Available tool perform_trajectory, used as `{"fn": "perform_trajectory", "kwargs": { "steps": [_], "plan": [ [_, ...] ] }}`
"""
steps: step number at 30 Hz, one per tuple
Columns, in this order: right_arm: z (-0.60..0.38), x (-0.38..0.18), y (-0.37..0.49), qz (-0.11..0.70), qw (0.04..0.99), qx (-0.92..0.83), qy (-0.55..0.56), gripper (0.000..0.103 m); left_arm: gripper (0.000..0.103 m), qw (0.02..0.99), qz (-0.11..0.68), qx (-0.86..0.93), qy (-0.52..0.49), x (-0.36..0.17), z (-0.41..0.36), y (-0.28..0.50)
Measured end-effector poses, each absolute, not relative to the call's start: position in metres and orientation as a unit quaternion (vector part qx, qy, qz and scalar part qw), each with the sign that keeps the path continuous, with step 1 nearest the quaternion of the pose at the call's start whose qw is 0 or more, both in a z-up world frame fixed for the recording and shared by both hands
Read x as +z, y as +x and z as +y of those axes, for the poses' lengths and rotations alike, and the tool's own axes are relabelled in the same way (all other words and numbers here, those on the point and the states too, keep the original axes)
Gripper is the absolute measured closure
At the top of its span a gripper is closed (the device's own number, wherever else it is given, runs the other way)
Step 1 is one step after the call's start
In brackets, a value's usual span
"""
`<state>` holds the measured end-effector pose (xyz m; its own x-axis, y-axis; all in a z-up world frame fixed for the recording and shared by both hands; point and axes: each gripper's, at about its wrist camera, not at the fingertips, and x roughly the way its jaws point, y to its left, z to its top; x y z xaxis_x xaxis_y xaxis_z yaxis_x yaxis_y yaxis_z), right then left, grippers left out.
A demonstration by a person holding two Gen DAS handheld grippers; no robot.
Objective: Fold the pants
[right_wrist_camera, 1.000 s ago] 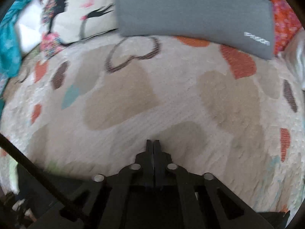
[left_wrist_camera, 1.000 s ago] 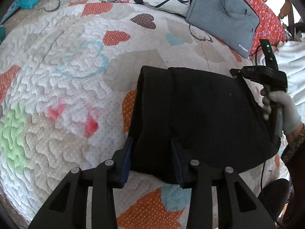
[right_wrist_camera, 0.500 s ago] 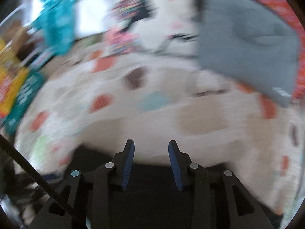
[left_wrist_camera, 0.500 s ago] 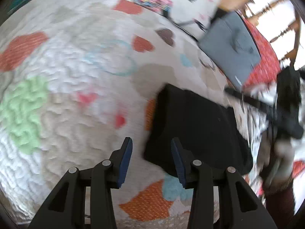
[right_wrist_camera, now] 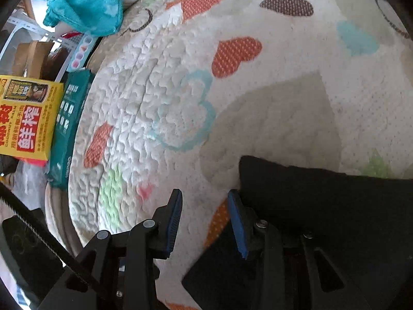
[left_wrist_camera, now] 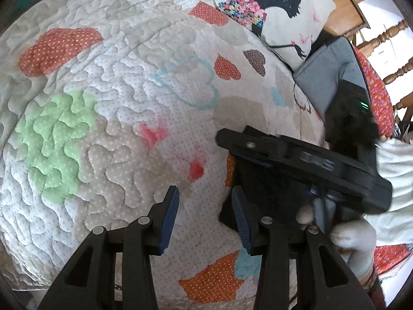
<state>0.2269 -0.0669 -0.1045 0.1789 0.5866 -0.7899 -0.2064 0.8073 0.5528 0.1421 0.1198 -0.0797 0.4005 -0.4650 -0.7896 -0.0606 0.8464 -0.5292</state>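
Observation:
The black pants (right_wrist_camera: 322, 201) lie folded into a compact rectangle on the heart-patterned quilt (left_wrist_camera: 103, 118). In the left wrist view the pants (left_wrist_camera: 260, 188) sit to the right of my left gripper (left_wrist_camera: 204, 214), which is open and empty above the quilt just left of the fold's edge. My right gripper (right_wrist_camera: 204, 219) is open and empty at the pants' left edge; its right finger touches the fabric. The right gripper also shows side-on in the left wrist view (left_wrist_camera: 232, 142), held over the pants by a gloved hand (left_wrist_camera: 353, 235).
A grey pillow (left_wrist_camera: 327, 77) and a printed pillow (left_wrist_camera: 273, 13) lie at the head of the bed. A teal cloth (right_wrist_camera: 82, 2), a yellow box (right_wrist_camera: 25, 118) and a green box (right_wrist_camera: 69, 129) sit beyond the bed's left edge.
Both grippers have let go of the pants: the right one opened from shut, and the left one pulled back left off the fold. The right gripper swung over to the pants' left edge.

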Motion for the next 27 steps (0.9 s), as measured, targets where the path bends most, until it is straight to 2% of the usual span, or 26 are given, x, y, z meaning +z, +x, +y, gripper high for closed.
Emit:
{"fn": "perform_trajectory", "kwargs": {
  "steps": [5,11,16,20,25,27],
  "plan": [
    [-0.107,-0.057,0.211,0.514,0.788,0.280,0.187,0.060,0.062,0.810,0.506,-0.150,-0.256,-0.068,0.116,0.139],
    [-0.243,-0.034,0.185,0.495,0.839,0.151,0.166,0.060,0.061,0.824,0.481,-0.233,-0.187,-0.047,0.054,0.134],
    [-0.412,-0.029,0.112,0.462,0.841,0.020,0.281,0.059,0.060,0.811,0.501,-0.273,-0.130,-0.051,-0.007,0.135],
    [-0.513,-0.027,0.032,0.426,0.841,-0.088,0.320,0.044,0.060,0.797,0.523,-0.291,-0.079,-0.064,-0.057,0.134],
    [-0.575,-0.053,-0.023,0.423,0.822,-0.162,0.344,0.043,0.059,0.794,0.537,-0.285,-0.020,-0.084,-0.106,0.127],
    [-0.586,-0.068,-0.028,0.427,0.814,-0.171,0.353,0.043,0.052,0.806,0.524,-0.275,0.002,-0.084,-0.117,0.124]
  ]
}}
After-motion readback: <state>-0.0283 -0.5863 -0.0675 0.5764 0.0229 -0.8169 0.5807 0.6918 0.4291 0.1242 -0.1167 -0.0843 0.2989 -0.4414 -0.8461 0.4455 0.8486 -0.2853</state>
